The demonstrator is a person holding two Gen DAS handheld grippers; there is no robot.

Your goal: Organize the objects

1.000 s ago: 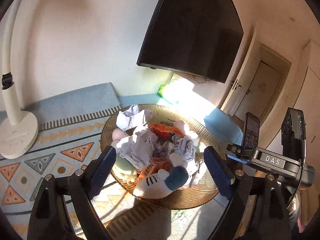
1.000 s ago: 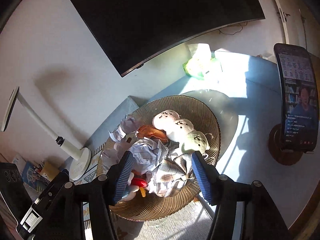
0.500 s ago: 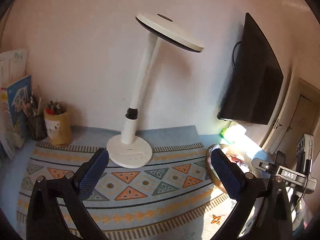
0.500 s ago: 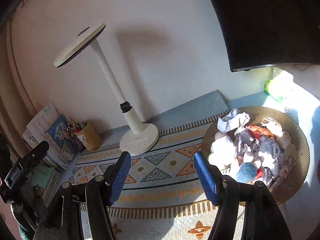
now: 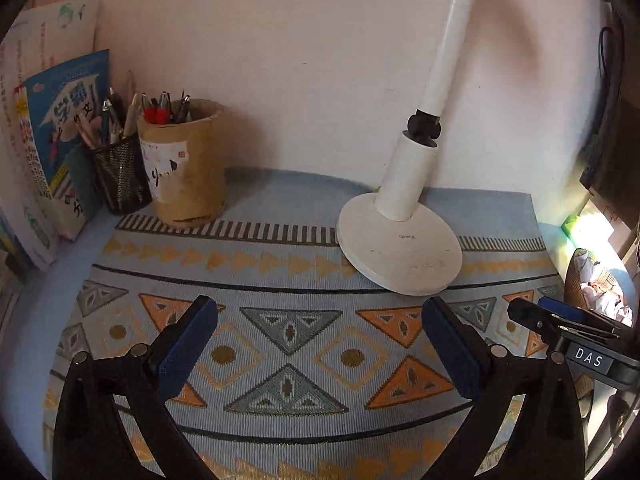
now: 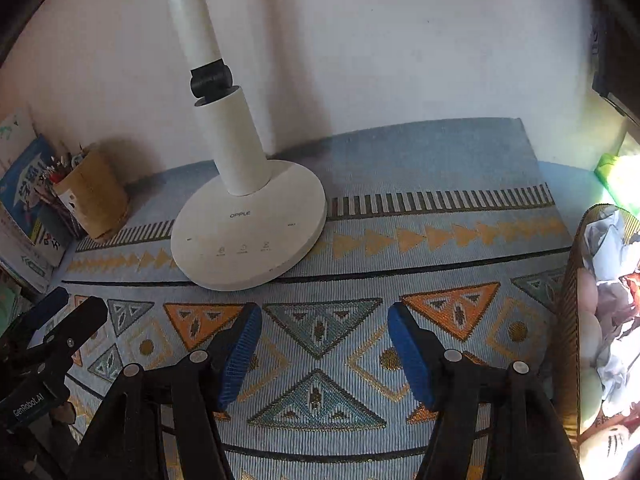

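My left gripper [image 5: 318,340] is open and empty above the patterned mat [image 5: 292,332]. My right gripper [image 6: 324,348] is open and empty above the same mat [image 6: 320,332]. A woven basket [image 6: 568,320] with crumpled paper and plush toys sits at the right edge of the right wrist view; only its rim [image 5: 570,280] shows at the far right of the left wrist view. The right gripper's body [image 5: 576,340] shows at the right of the left wrist view. The left gripper's body [image 6: 44,360] shows at the left of the right wrist view.
A white desk lamp [image 5: 400,240] stands on the mat by the wall, also in the right wrist view [image 6: 248,232]. A brown pen holder [image 5: 184,168], a black mesh pen cup [image 5: 120,176] and books [image 5: 56,120] stand at the back left. A green packet [image 6: 620,176] lies behind the basket.
Both grippers swung left from above the basket and came lower over the mat. The lamp base is now close ahead and the basket lies at the right edge. Both stayed open.
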